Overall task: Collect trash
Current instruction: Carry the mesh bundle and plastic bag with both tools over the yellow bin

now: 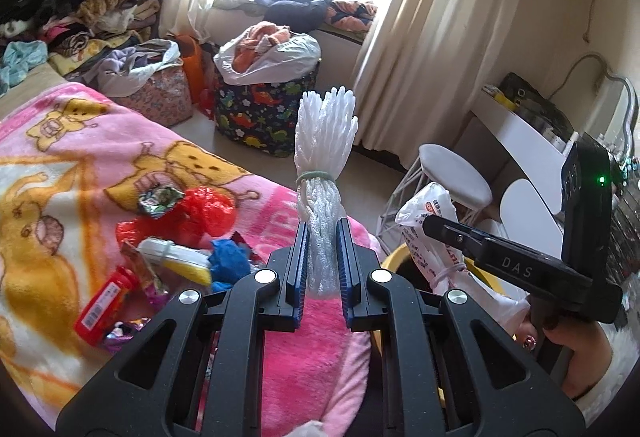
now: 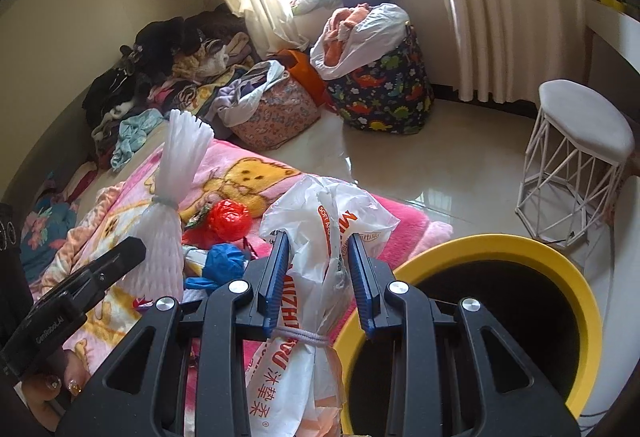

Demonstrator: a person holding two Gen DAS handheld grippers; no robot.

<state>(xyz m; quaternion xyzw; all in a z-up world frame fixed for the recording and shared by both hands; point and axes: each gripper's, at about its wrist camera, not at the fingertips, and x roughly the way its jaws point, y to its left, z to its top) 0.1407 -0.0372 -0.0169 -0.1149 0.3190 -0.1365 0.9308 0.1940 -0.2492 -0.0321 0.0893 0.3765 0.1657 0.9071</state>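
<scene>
- The pink cartoon blanket (image 1: 72,173) fills the left of my left-wrist view and carries the remaining trash; its near right edge drops off just beside the yellow bin.
- The floor (image 2: 420,173), pale and glossy, is the open room I have: it stretches from the blanket's far edge to the curtains (image 2: 492,9), clear in the middle.
- The yellow bin (image 2: 532,241) shows fully only from my right wrist, its dark mouth open at the near right; from the left wrist I see just a sliver of rim (image 1: 394,261) behind the gripper.
- The dinosaur-print basket (image 2: 384,93) and a floral bag (image 2: 276,113) stand far along the floor, both stuffed with clothes.
- The white wire stool (image 2: 580,157) stands at the right, far of the bin and apart from it.
- A white desk (image 1: 516,125) with clutter appears at the right only in the left-wrist view.
- My right gripper (image 2: 320,269) has its tongs narrowed onto a white printed plastic bag (image 2: 320,213), tied with a band, held just left of the bin rim.
- My left gripper (image 1: 322,257) is pinched nearly closed on a white foam net sleeve (image 1: 324,141), bound with a green band and standing upright over the blanket edge.
- Loose on the blanket: a red plastic bag (image 1: 200,213), a blue crumpled piece (image 1: 228,261), a red tube (image 1: 106,301) and a foil wrapper (image 1: 158,199), clustered near left.
</scene>
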